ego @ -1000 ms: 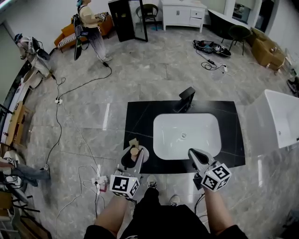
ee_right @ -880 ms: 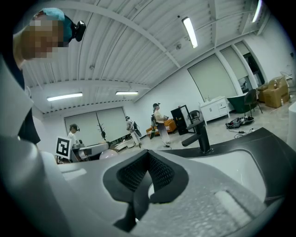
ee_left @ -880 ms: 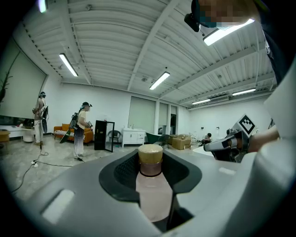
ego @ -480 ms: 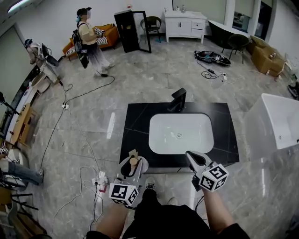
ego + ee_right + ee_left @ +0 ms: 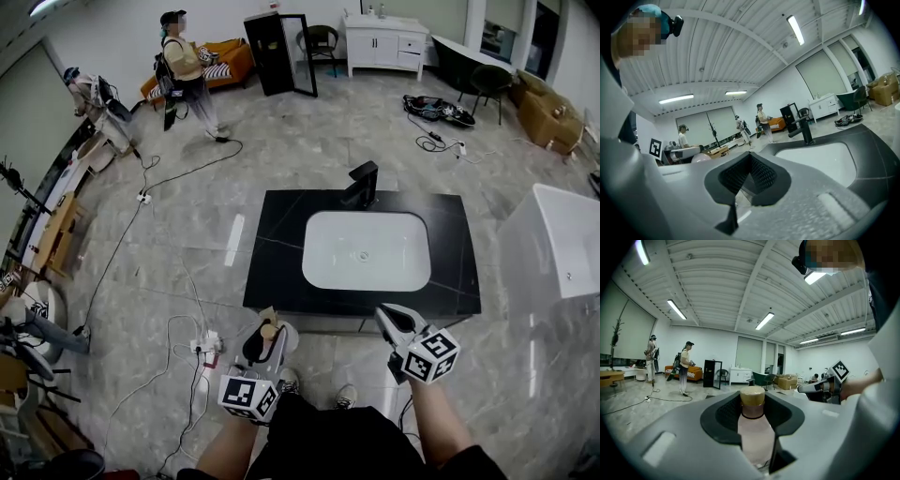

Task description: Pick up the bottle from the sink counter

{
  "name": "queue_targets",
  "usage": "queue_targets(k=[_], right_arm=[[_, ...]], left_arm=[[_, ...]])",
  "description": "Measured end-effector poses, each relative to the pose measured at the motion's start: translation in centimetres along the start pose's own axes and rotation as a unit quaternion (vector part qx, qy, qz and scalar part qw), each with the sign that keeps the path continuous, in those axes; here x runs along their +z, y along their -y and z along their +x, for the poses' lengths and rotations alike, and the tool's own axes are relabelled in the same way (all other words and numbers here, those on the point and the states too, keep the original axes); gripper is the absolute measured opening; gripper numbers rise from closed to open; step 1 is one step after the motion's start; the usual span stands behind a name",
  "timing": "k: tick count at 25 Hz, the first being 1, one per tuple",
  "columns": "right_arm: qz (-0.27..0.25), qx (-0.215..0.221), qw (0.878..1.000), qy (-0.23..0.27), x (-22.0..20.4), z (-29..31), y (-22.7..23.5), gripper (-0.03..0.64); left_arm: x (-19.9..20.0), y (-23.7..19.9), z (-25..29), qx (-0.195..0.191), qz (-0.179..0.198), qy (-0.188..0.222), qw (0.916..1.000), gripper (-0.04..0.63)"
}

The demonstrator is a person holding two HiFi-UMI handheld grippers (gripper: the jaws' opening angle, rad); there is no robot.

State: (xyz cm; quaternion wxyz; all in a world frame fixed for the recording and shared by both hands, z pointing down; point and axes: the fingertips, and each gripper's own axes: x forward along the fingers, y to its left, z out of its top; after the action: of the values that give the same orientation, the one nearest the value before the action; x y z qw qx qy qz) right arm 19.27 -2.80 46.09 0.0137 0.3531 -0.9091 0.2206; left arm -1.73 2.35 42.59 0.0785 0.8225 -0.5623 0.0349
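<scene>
bottle (image 5: 753, 439) sits between left gripper (image 5: 753, 404) jaws (clamped).

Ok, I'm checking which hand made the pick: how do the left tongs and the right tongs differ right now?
The left tongs are clamped on a pale pink bottle with a tan cap; the right tongs hold nothing. The left tongs' jaws stand apart around the bottle, while the right tongs' jaws are closed together. Both are grey and point toward the black sink counter.
</scene>
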Motion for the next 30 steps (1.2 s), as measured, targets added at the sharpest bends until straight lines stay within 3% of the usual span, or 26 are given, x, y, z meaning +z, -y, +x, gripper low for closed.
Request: queue_targets(k=[10, 30], right_arm=[[-0.004, -0.011, 1.000, -0.002, -0.7, 0.2, -1.6, 0.000], [-0.007, -0.068, 0.998, 0.007, -4.1, 3.4, -11.8, 0.000]], left_arm=[[1.8, -1.5, -3.1, 0.003, 0.001, 0.012, 0.9999, 0.140], [0.5, -8.8, -8.0, -0.082, -0.005, 0.010, 0.9965, 0.140]])
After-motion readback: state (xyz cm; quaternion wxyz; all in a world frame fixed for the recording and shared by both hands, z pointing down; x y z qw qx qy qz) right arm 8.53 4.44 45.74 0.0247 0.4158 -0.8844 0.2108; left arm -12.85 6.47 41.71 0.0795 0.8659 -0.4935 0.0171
